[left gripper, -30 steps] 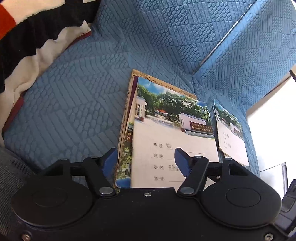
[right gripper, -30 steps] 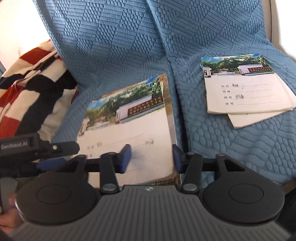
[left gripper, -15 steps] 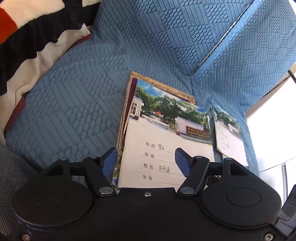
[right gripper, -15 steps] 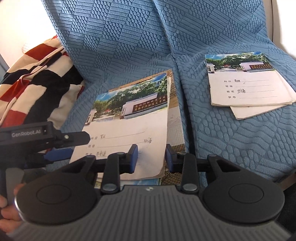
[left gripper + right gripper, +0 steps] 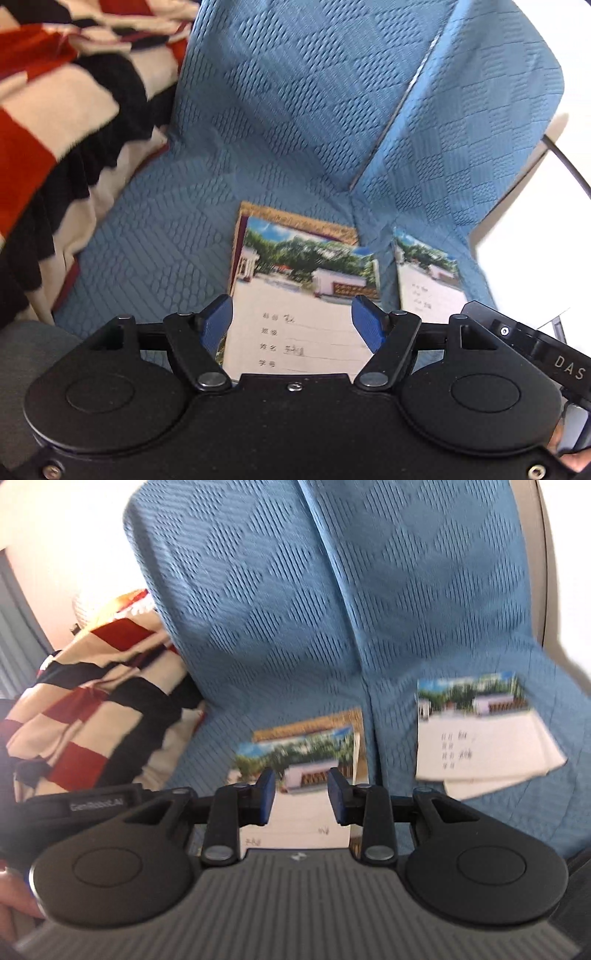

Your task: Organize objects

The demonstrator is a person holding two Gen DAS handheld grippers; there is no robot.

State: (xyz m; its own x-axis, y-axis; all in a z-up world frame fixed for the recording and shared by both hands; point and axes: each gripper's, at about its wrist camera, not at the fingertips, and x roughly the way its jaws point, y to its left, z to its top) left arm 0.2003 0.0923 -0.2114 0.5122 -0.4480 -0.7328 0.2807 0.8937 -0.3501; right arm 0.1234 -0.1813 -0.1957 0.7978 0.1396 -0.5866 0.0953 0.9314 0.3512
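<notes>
Left wrist: your left gripper (image 5: 291, 323) has just been spreading wider, empty, risen clear of the notebook stack (image 5: 301, 295) lying below it. Right wrist: your right gripper (image 5: 301, 797) stands half-spread, pinching nothing; second pile (image 5: 480, 738) waits to its right, still unmerged.

Left gripper (image 5: 291, 317) with glossy black housing, two round discs, silver pivot screws, blue finger pads (image 5: 218, 321), right gripper (image 5: 301, 794) with ribbed grey body, matte black discs, blue pads, small centre logo
</notes>
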